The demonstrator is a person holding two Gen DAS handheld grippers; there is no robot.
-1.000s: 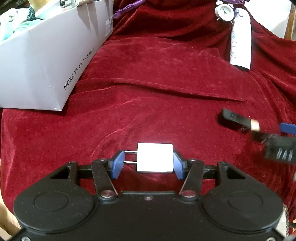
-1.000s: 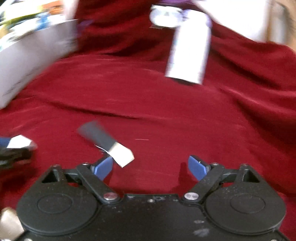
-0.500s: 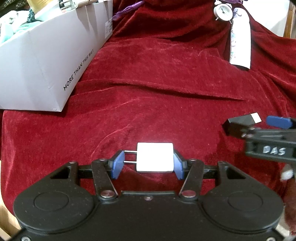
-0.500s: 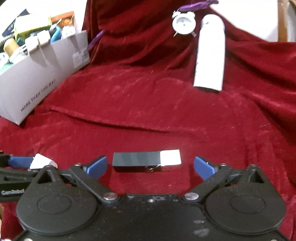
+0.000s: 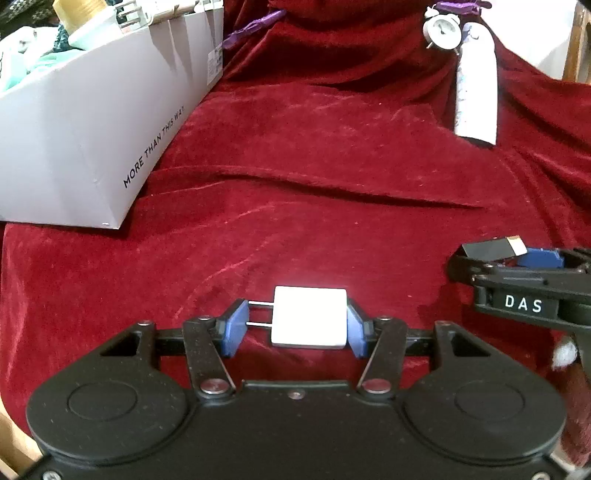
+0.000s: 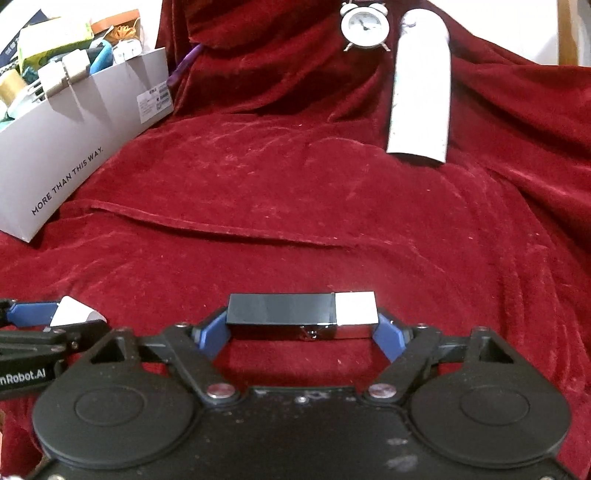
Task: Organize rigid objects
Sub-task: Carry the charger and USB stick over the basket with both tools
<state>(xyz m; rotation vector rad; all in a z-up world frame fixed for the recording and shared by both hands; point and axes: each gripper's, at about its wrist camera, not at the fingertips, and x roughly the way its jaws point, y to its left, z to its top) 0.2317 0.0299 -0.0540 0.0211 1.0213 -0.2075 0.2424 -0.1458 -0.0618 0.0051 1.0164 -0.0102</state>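
over red cloth (image 5: 332,166): left gripper (image 5: 295,325) tilted down, clamping white charger (image 5: 310,317); right gripper (image 6: 303,332) closing onto black-and-white bar (image 6: 295,310).

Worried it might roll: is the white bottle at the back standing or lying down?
Lying down. The white bottle rests lengthwise on the red cloth, flat base toward the camera, beside the alarm clock.

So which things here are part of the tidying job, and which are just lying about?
In the job:
- white plug adapter, clamped in left gripper
- black and silver bar, between right gripper pads, jaws just closing
- grey box

Lying about:
- alarm clock
- white tube
- red cloth
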